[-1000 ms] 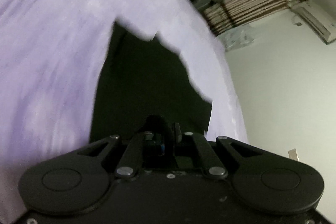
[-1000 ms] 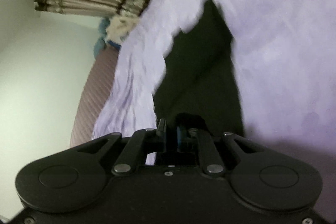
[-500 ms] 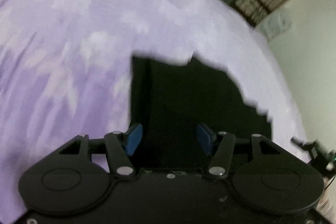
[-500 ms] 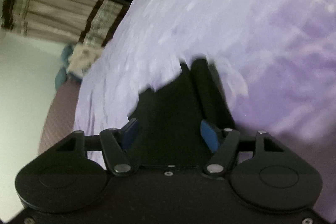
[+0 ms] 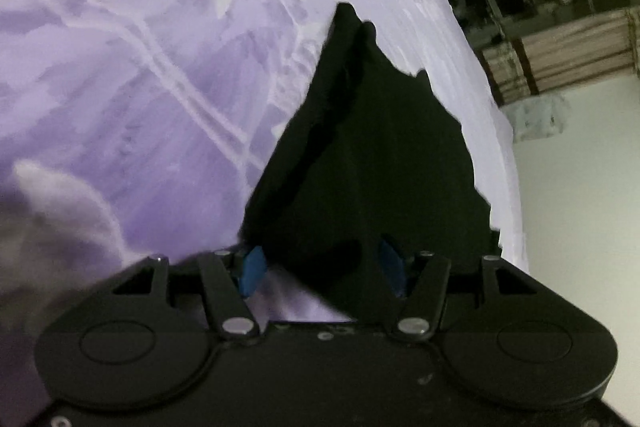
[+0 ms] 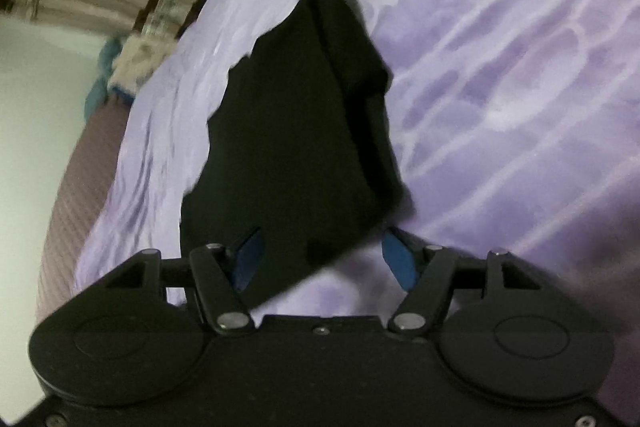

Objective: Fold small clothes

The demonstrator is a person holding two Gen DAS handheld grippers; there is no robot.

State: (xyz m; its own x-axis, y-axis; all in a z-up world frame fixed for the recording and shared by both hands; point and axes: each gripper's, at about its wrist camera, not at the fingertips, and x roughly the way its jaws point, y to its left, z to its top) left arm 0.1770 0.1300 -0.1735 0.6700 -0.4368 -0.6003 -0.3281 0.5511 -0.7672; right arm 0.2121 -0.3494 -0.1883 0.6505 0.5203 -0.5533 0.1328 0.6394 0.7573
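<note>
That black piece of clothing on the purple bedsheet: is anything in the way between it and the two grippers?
Nothing visible. The black garment lies on the purple sheet directly ahead of both the left gripper and the right gripper. Each has its jaws apart with a near corner of the cloth between them, not pinched.

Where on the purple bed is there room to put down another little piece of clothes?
The purple sheet is bare on the left of the black garment in the left wrist view, and on its right in the right wrist view. Past the garment's other edge, only a narrow strip remains before the bed's edge.
</note>
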